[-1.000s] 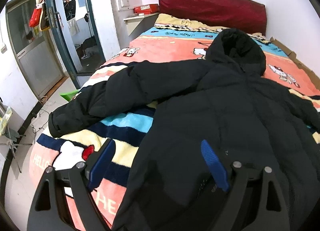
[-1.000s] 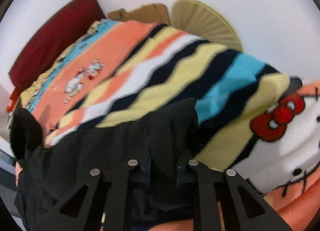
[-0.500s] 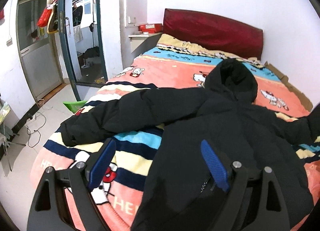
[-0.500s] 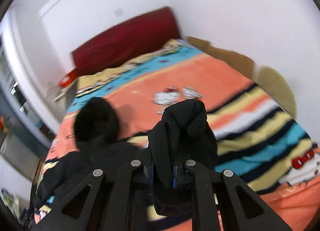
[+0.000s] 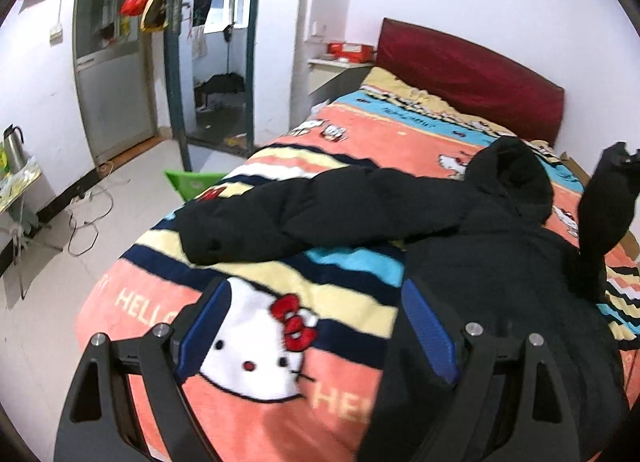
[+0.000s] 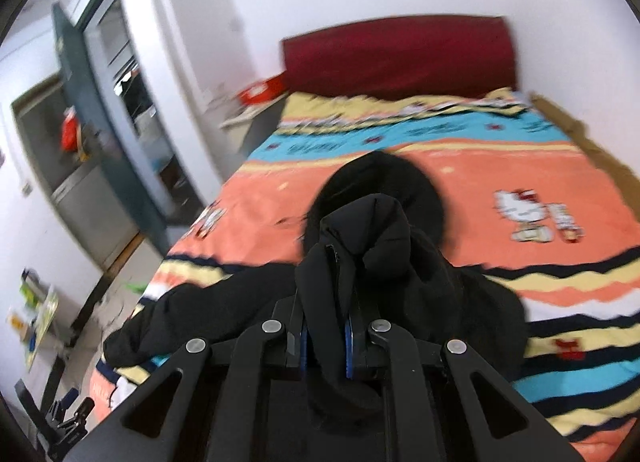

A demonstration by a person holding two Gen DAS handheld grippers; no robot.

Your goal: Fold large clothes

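Black hooded padded jacket on striped cartoon-print bed blanket: soft, bulky, light; right gripper clamps 1 sleeve cuff, left gripper wide, empty.

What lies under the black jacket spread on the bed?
The striped cartoon blanket lies under the black jacket, showing around its body and outstretched sleeve. The blanket directly beneath is covered, so anything there cannot be seen.

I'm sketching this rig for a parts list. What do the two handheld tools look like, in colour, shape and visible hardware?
Both look alike. The left tool has two matte black finger frames with triangular cut-outs, round silver pivot bolts and blue ribbed pads on the inner faces. The right tool shows the same black frames, silver bolts and narrow blue pad edges. No cables, markings or sleeves are visible.
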